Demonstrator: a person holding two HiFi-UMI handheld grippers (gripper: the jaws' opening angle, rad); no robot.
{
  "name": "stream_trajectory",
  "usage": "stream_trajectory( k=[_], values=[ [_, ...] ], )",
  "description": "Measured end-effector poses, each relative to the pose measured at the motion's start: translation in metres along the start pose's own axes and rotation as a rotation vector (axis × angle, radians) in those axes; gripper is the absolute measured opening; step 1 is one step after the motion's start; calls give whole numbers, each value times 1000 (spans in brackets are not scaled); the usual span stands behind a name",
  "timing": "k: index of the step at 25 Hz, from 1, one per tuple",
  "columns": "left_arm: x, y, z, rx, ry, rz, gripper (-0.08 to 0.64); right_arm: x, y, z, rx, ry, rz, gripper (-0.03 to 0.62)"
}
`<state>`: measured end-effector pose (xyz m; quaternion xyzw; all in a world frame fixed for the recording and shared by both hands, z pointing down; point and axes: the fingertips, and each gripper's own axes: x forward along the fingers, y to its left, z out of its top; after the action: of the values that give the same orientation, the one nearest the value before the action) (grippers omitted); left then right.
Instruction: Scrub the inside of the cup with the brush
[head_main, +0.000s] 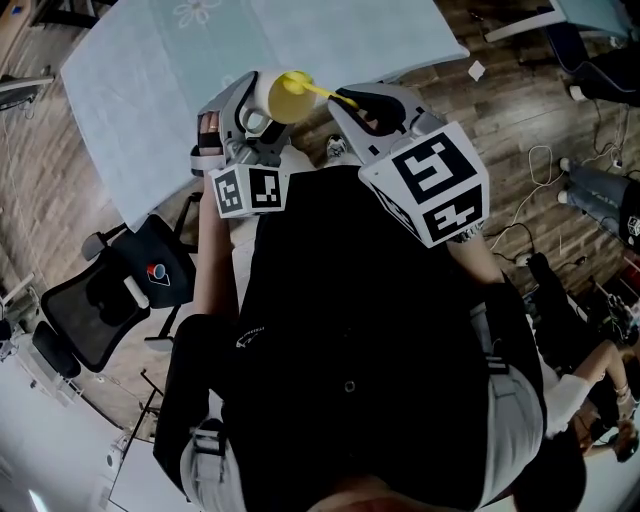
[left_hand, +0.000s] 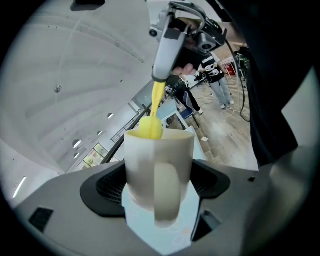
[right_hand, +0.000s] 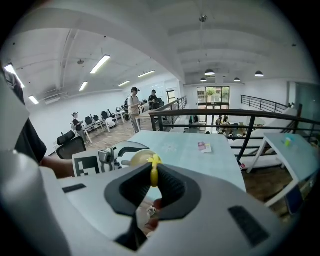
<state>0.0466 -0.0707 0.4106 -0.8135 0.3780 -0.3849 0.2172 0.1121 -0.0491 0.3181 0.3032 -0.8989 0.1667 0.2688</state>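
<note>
**Left tongs**: closed on the cup, one pad on each side of its white body. The cup's handle faces back towards the holder and its mouth points away. It is held in the air, resting on nothing.

**Right tongs**: pinched shut on the thin yellow stem of the brush. The rounded yellow head is at the cup's rim, and seems partly inside the mouth.

**Reason for the arrangement (judged):** The left tongs steady the cup and turn its opening towards the right tongs. That lets the brush go in along the cup's length. The cup handle is on the near side, out of the brush's way.

**Surroundings:**
- table, covered in a pale cloth, just beyond the cup
- small flat item far out on the table
- office chair on the wooden floor at left
- cables on the floor at right
- railing beyond the table
- people at desks in the far left distance

**Obstructions:** Nothing lies between brush and cup. The holder's own dark torso is close behind both tongs.
</note>
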Motion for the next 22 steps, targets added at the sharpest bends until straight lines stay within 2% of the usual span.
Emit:
stream_trajectory(
  k=[8, 12, 22],
  values=[
    [6, 20, -23, -37, -9, -8, 396, 24, 6, -11, 20, 74, -19, 40],
    [6, 33, -38, -32, -14, -19, 396, 39, 21, -7, 26, 102, -15, 40],
    [15, 50, -70, 9, -68, -126, 396, 93, 57, 30, 44, 131, 10, 40]
  ],
)
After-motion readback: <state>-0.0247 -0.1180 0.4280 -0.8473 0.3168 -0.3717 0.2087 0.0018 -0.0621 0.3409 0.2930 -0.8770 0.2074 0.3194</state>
